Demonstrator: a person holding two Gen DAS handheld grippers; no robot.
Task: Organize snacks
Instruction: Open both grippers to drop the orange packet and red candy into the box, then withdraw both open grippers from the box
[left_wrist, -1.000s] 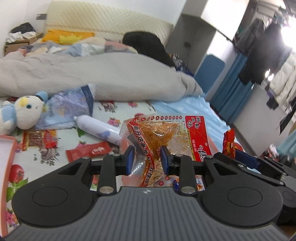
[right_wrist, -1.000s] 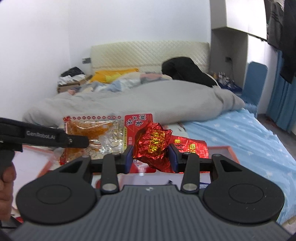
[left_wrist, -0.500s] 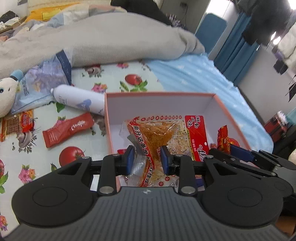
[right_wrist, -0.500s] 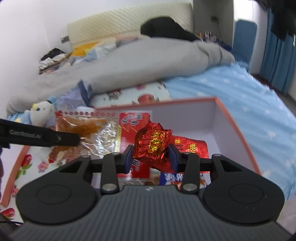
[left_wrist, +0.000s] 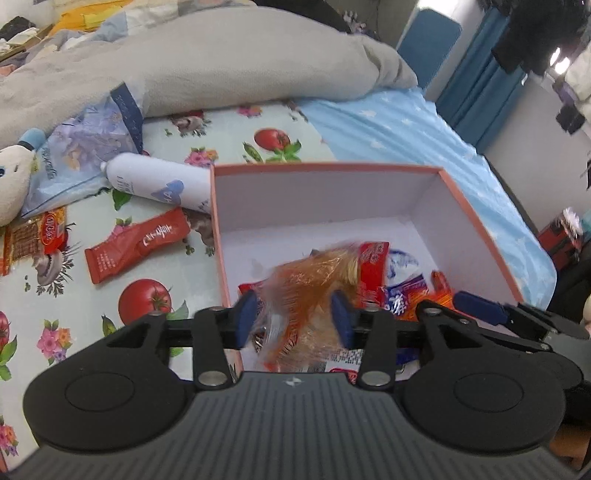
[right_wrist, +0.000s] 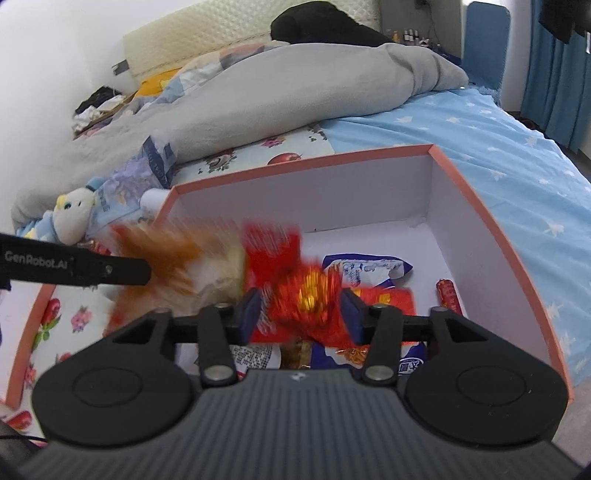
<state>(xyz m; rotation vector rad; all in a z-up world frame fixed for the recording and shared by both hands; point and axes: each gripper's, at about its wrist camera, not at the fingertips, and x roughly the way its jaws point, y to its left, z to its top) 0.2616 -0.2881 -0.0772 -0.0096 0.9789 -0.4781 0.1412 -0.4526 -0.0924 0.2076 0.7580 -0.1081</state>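
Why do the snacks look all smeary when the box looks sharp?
Left wrist view: the orange packet between the left gripper fingers is motion-blurred, while the box and bottle stay crisp. Right wrist view: the red foil snack and orange packet streak too. The fisheye lens bends the box edges.

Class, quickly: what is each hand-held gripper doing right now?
Left hand-held gripper: jaws just opened, orange snack packet dropping free.
Right hand-held gripper: jaws just opened, red foil snack released.

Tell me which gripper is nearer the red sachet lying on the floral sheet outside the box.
Left. The left gripper hangs over the box's near-left corner, just beside the red sachet; the right gripper is over the box's far right side.
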